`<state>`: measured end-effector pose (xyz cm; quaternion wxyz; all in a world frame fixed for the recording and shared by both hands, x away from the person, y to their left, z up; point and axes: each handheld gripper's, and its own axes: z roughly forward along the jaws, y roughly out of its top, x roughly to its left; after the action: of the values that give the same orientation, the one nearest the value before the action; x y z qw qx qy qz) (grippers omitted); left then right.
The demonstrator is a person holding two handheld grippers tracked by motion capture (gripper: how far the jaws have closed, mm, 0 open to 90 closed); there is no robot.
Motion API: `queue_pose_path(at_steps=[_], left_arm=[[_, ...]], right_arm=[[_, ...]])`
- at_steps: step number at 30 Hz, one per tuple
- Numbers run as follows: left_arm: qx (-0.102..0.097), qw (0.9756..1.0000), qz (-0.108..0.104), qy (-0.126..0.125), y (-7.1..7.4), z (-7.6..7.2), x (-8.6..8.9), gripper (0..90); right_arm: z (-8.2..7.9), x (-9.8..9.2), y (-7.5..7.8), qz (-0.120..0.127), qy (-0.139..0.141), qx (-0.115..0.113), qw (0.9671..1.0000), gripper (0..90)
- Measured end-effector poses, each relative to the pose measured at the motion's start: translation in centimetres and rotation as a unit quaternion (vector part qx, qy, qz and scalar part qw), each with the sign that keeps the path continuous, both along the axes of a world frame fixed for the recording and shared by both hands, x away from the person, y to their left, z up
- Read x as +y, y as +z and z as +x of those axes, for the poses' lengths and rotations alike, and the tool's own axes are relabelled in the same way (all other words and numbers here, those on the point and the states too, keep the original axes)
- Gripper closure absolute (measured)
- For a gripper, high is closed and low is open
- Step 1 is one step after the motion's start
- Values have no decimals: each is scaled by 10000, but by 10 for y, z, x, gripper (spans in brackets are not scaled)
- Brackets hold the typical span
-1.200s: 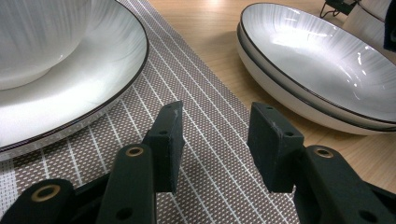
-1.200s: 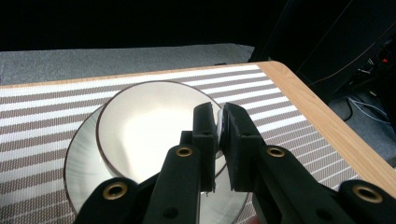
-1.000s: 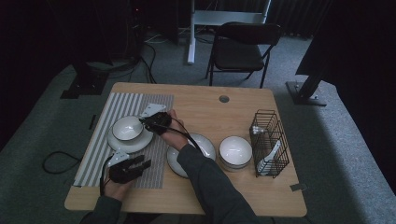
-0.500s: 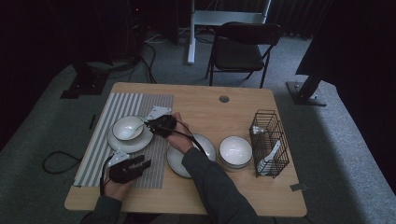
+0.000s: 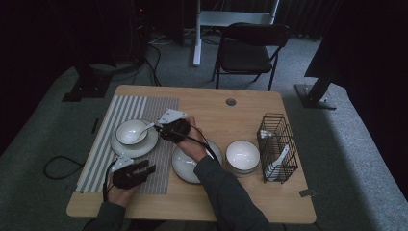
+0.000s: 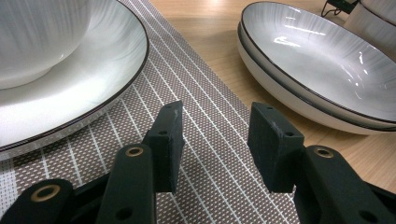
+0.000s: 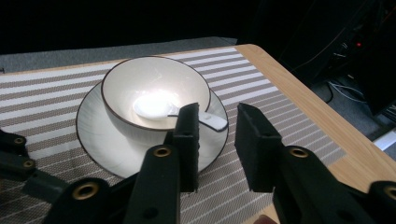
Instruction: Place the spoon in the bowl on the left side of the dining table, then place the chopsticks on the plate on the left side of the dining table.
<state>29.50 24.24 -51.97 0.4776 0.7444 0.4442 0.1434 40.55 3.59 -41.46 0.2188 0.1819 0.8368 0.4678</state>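
Wooden table (image 5: 226, 120), spoon (image 7: 173, 110) in bowl (image 7: 154, 88), right tool (image 7: 216, 128) just opened, empty, left tool (image 6: 215, 140) apart.

My right claw (image 7: 215, 140) has matt black plastic pads. The bowl (image 7: 154, 95), plate (image 7: 100, 140) and spoon (image 7: 161, 108), centre frame, look glazed, glossy ceramic. The striped mat (image 7: 261, 88) is coarse weave, and the bench (image 7: 299, 100) is smooth pale wood.

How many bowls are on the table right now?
2. One bowl, with a spoon in it, sits on a plate on the striped mat. The other bowl stands on bare wood beside the wire basket; it may hide more stacked beneath.
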Motion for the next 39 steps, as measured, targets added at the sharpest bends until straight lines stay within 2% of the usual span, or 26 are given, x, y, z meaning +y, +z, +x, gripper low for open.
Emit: queue_pose_path(at_steps=[7, 12, 28, 33, 39], left_arm=[[9, 10000, -13, 4, 0, 1, -1, 563], [2, 10000, -8, 6, 0, 1, -1, 564], [21, 10000, -2, 26, 0, 1, -1, 564], [11, 10000, 54, 70, 1, 1, -1, 564], [-92, 9999, 19, 115, 6, -1, 0, 564]], right_arm=[[-12, -13, -3, -84, -107, 30, 9999, 646], [-19, -21, -2, -53, -156, 18, 9999, 628], [-48, -44, 1, -1, -221, -147, 9996, 602], [-66, -56, 3, 74, -185, -252, 9995, 597], [-81, -69, 0, 163, -214, -238, 9994, 597]])
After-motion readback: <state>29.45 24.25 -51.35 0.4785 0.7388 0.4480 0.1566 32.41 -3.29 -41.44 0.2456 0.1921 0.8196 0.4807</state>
